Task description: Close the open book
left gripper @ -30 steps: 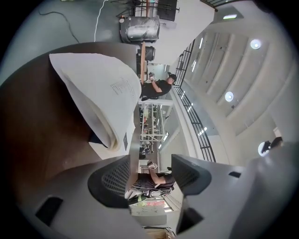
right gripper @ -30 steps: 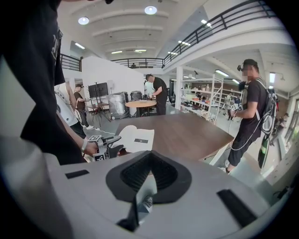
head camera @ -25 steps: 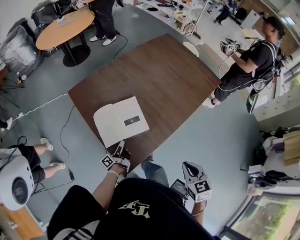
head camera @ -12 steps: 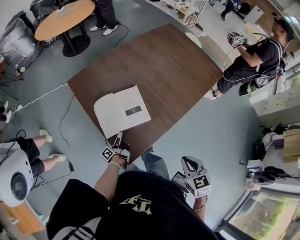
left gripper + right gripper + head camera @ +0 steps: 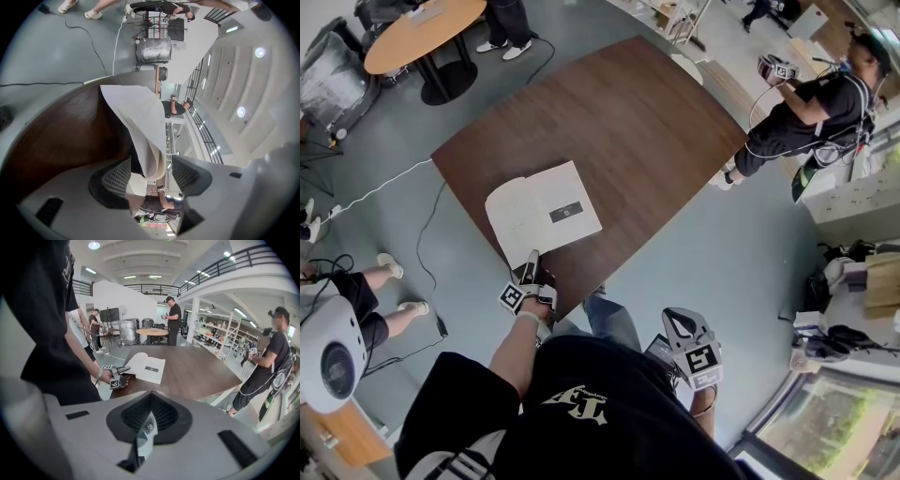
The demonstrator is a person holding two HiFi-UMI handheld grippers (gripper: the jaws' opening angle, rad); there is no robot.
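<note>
Book: open book (image 5: 546,214) lying pages up on the table (image 5: 647,122), close to the table's near left corner
Just changed: here comes the left gripper (image 5: 531,263), up over the table's near edge and right onto the book; a second ago it was short of the paper, off the table's edge
Left gripper grip: jaws apart, with the left page's near edge (image 5: 146,140) standing between them; the pads don't look to be pressing yet
What that means: the reach looks finished; the pinch and the fold-over are still to do, and the book isn't closed at all
Long axis: the open spread runs its longer way along the table's near edge
Pointing: the spine crosses that, from the table's near edge toward its far side; the left page bulges up, and the right page with its dark label lies flat toward the table's middle
Right gripper: right gripper (image 5: 674,322) has its jaws together on nothing, held off the table beyond its near edge, well apart from the book
</note>
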